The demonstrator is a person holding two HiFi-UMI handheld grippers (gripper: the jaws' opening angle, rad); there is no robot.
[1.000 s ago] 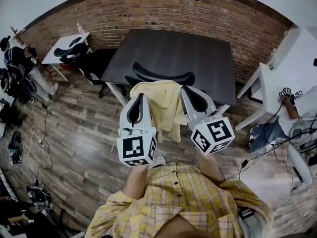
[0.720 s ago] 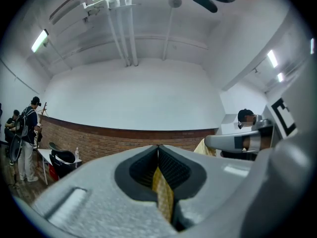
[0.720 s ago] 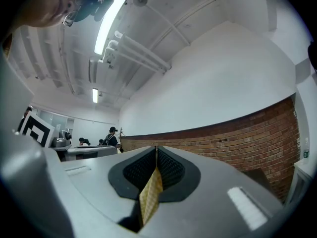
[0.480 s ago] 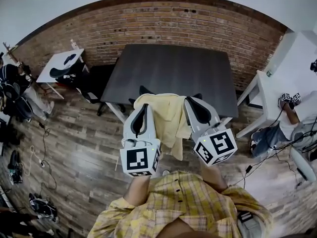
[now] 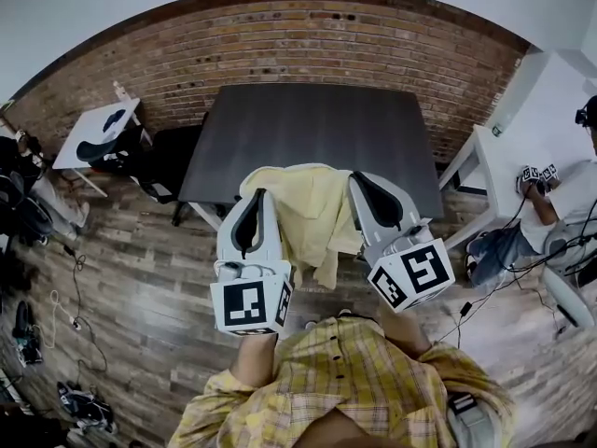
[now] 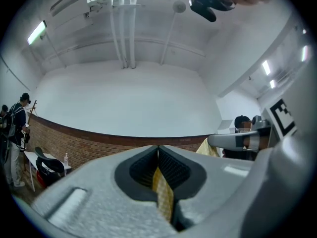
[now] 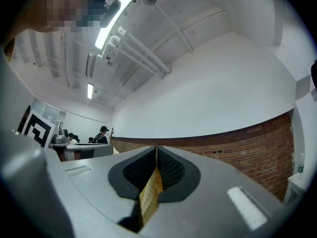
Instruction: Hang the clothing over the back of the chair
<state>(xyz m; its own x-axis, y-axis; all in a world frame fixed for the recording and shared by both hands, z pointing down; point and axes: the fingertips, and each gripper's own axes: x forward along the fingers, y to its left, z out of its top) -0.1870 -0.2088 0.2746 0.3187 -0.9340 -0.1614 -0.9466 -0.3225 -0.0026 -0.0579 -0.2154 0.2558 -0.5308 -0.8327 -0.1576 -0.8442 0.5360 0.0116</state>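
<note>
Both pairs of jaws are pressed together on cloth. In the left gripper view, the left gripper [image 6: 158, 155] pinches a narrow fold of the pale yellow fabric garment [image 5: 312, 215] between its dark ribbed pads. In the right gripper view, the right gripper [image 7: 156, 156] clamps another fold of it the same way.

In the head view, the two grippers are raised side by side in front of the person, tilted upward, with their marker cubes nearest the camera. The garment is stretched between their tips and hangs loosely in the gap between them. It is off the brown wooden plank floor [image 5: 140, 283] and held before the near edge of the dark grey rectangular table [image 5: 317, 124]. Behind the table stands a red brick wall [image 5: 308, 45]. The person's yellow plaid shirt [image 5: 326, 385] fills the bottom of that view.
</note>
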